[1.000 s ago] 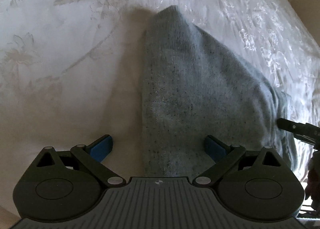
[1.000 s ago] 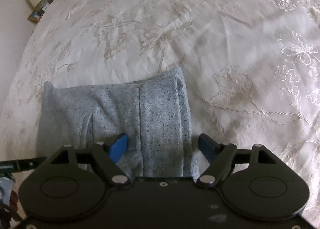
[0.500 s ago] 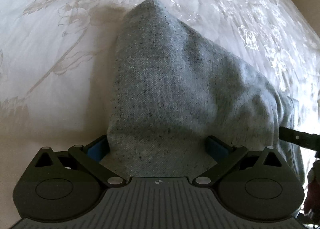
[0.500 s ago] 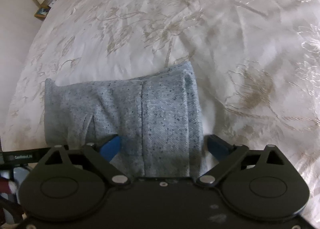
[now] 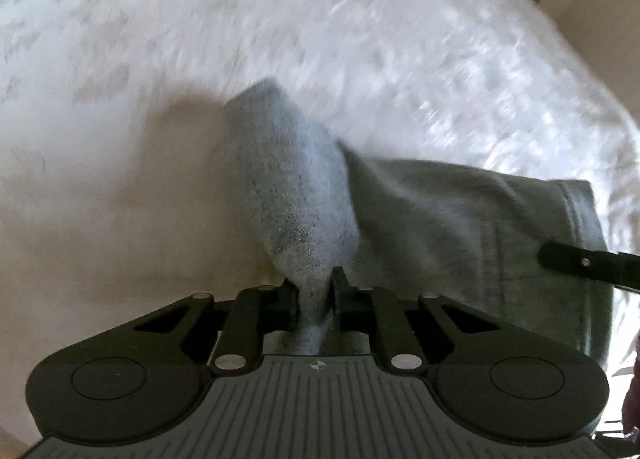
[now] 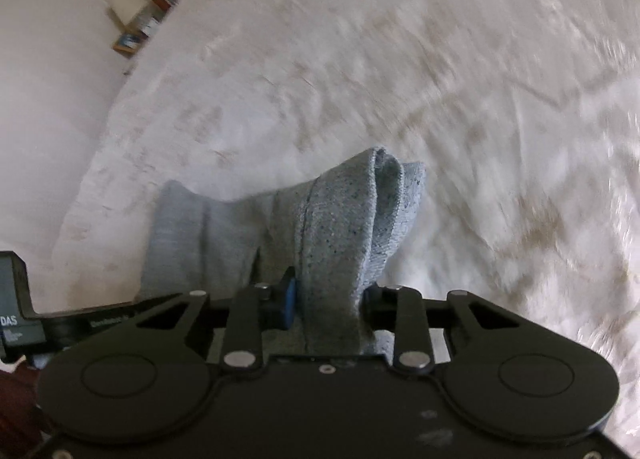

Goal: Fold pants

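**Both grippers pinch the near edge of the folded pants on the bed**

In the left wrist view the left gripper has just been closing, and its jaws now stand narrow, clamped on a bunched fold of the grey pants. From the jaws at lower centre the pinched cloth runs as a ridge toward the upper left of the frame, ending in a rounded tip near the middle. The rest of the garment spreads flat toward the right edge, its seams showing at the far right, where the dark tip of the other tool reaches in.

In the right wrist view the right gripper has likewise just been closing; its jaws hold a thicker gather of the pants, with a blue pad pressed against the left side of the cloth. The gripped part rises from lower centre toward the middle of the frame, its hemmed edge curled open at the top. The garment's long axis runs from there to the left

The white embroidered bedspread fills the rest of both views, blurred
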`<state>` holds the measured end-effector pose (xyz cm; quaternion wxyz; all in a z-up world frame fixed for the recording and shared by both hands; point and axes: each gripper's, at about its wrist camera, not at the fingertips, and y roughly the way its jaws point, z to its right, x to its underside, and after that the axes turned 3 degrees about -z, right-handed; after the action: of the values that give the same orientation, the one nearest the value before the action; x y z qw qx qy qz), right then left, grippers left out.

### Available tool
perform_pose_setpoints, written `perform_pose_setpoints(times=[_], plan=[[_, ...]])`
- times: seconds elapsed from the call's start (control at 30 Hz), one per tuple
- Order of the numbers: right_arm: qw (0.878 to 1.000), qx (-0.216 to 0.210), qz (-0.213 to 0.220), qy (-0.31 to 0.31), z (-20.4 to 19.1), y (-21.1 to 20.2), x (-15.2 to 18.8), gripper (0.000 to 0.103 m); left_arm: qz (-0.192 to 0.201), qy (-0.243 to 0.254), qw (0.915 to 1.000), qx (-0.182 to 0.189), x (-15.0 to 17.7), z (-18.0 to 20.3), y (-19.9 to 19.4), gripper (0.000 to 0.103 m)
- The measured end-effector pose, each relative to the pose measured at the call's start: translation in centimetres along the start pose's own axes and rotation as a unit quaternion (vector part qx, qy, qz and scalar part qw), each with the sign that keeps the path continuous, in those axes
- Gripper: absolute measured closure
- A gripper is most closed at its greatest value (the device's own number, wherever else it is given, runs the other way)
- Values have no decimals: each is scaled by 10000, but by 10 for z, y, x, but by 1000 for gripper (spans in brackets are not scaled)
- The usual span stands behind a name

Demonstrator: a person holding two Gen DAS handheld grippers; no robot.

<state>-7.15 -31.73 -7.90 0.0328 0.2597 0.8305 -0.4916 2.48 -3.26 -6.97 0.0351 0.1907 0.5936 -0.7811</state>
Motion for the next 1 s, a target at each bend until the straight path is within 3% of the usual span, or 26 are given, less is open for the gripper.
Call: perform_pose_setpoints(times=[0.2, 0.33, 0.4, 0.5, 0.6, 0.63, 0.73, 0.83, 1.0], plan=[[9976, -21, 572, -388, -15, -37, -48, 72, 603, 411, 9972, 145, -55, 29, -21, 91], [9951, 95, 900, -386, -1, -40, -101, 72, 746, 427, 9961, 207, -105, 46, -6, 91], [9935, 238, 1032, -427, 8, -35, -125, 70, 751, 497, 9959, 27, -127, 55, 9, 91], [9920, 781, 968, -212, 34, -12, -155, 55, 648, 396, 9960, -478, -142, 52, 36, 91], [9779, 1922, 807, 145, 61, 13, -174, 57, 408, 190, 9970, -630, -146, 43, 52, 91], [9739, 2108, 817, 207, 67, 16, -176, 58, 404, 179, 9973, -593, -145, 43, 52, 91], [9739, 1989, 1075, 186, 68, 6, -173, 60, 452, 427, 9968, -500, -138, 53, 47, 91], [9805, 1509, 1202, -383, 52, -3, -158, 70, 420, 606, 9968, -316, -132, 66, 48, 91], [9889, 1161, 730, -566, 37, 15, -122, 72, -113, 695, 9967, -397, -104, 71, 73, 91]])
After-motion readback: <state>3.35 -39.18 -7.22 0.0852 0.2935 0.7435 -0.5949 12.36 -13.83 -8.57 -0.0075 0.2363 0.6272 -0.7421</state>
